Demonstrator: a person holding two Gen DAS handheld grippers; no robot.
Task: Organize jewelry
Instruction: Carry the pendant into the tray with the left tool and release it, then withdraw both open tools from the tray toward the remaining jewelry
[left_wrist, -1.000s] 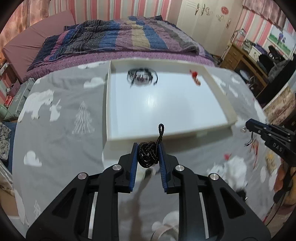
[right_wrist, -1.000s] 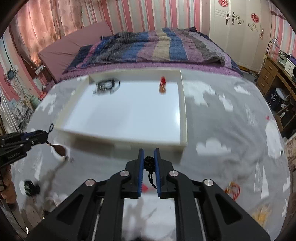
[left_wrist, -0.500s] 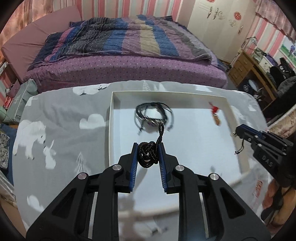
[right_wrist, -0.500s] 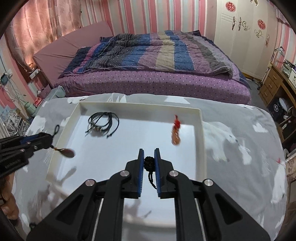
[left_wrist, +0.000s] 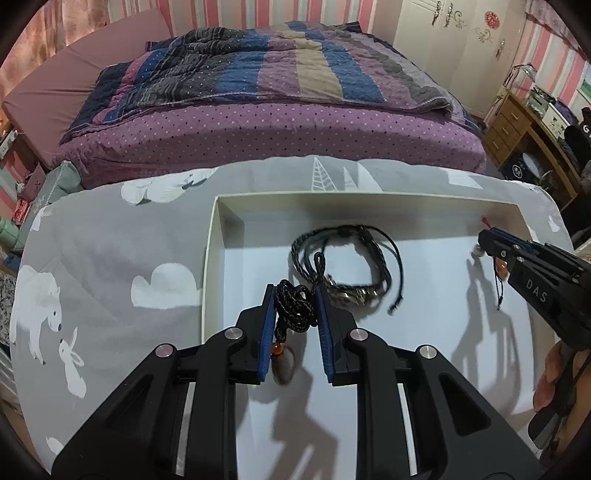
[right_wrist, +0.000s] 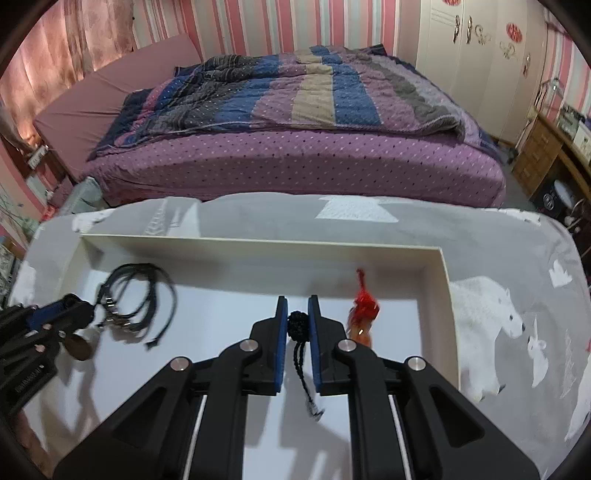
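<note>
A white tray lies on the grey printed cloth. My left gripper is shut on a bundled black cord necklace whose brown stone pendant hangs below, over the tray's left part. A coil of black cord bracelets lies in the tray just ahead. My right gripper is shut on the knot of a black cord whose tail hangs down, over the tray's right part. A red-tasselled orange pendant lies in the tray right of it. The left gripper also shows in the right wrist view.
The tray's far wall runs across ahead. A bed with a striped quilt stands beyond the table. A wooden dresser is at the far right. The right gripper shows at the right of the left wrist view.
Both grippers have moved forward from the tray's near edge to over its floor, still holding their cords. The bracelets and red pendant now lie close ahead.
</note>
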